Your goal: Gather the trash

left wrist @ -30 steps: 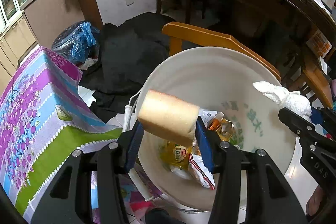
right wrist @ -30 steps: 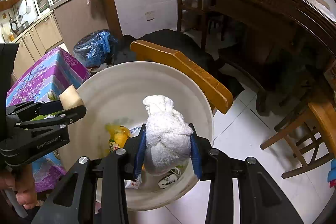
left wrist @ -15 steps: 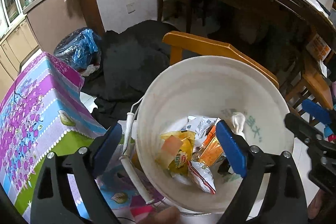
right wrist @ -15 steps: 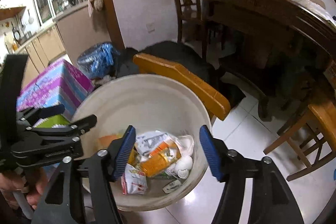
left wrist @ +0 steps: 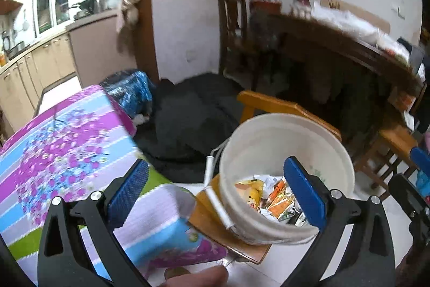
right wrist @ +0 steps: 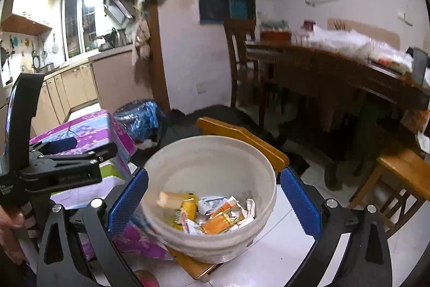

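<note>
Left tongs (left wrist: 215, 187): blue pads spread wide apart, nothing between them. Right tongs (right wrist: 212, 195): pads likewise spread wide, nothing gripped.

White bucket (right wrist: 209, 152) stands on a small wooden chair (right wrist: 242, 135); the chair's curved backrest rises just behind the far rim. In the left wrist view the bucket (left wrist: 271, 131) sits right of centre, its rim overlapping the right pad; the left pad is over the flowered cloth (left wrist: 67, 141). In the right wrist view the bucket sits between the two pads, below and ahead of them.

Trash (right wrist: 212, 211) lies at the bottom of the bucket: crumpled wrappers, a yellow packet (right wrist: 188, 206), an orange packet (right wrist: 225, 217), a pale tan block (right wrist: 169, 199) at the left edge of the pile, and white scraps on the right. The left wrist view shows the same pile (left wrist: 271, 198), partly hidden by the near wall and the right pad. All trash is well apart from both pairs of tongs, no contact.

The left tongs appear side-on at the left of the right wrist view, beside the bucket and above the cloth-covered surface (right wrist: 88, 131). Blue plastic bag (right wrist: 139, 120) on the floor behind the cloth, next to a dark heap (left wrist: 188, 120). Motion blur on the far furniture in both views.
</note>
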Demonstrator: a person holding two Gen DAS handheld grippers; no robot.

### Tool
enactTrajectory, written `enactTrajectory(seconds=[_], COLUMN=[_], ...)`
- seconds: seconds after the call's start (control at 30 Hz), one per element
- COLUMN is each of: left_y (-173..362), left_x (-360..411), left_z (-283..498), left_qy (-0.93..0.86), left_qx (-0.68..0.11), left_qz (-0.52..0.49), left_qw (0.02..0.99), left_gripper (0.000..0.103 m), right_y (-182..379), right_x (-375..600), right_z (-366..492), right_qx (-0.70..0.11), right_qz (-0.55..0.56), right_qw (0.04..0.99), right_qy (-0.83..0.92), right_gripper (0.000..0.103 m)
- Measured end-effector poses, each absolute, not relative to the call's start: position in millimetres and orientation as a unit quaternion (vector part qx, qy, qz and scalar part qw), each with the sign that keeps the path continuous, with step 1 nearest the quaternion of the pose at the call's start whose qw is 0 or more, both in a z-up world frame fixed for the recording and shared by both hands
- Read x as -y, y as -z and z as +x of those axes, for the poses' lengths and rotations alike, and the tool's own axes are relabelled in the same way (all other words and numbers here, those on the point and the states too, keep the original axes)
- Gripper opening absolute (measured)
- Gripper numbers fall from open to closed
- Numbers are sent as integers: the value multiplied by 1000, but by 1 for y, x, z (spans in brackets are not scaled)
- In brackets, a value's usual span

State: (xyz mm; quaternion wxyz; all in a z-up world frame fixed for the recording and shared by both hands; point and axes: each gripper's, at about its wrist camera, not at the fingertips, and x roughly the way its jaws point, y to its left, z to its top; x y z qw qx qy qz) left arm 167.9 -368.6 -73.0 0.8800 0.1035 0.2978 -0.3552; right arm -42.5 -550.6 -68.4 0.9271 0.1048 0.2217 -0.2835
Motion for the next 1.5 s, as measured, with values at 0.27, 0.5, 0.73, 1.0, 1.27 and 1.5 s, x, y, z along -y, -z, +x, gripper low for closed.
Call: enactTrajectory(seconds=[0.27, 0.5, 0.73, 1.0, 1.27, 1.5], left_y=[59, 48, 44, 46, 42, 41], left_x=[301, 249, 220, 183, 160, 153], left_z=[120, 74, 30, -8, -31, -39], left_qy=[336, 352, 363, 347, 342, 343], left_qx=[-248, -226, -199, -162, -117, -84], left_qz=[112, 103, 104, 97, 63, 53], left_qw=[902, 903, 904, 919, 930, 934], left_gripper=[97, 97, 97, 97, 97, 97], right_y=[46, 45, 42, 37, 41, 41], right_x=[467, 400, 365, 334, 307, 306], right_z=[-97, -152, -207, -256, -289, -276], right_qx=[-169, -165, -127, -75, -35, -42], right_qz=[89, 85, 87, 84, 80, 77], right_qw=[932, 925, 929, 937, 945, 949], right_qy=[308, 332, 336, 330, 316, 304], right_gripper=[98, 98, 98, 98, 98, 98])
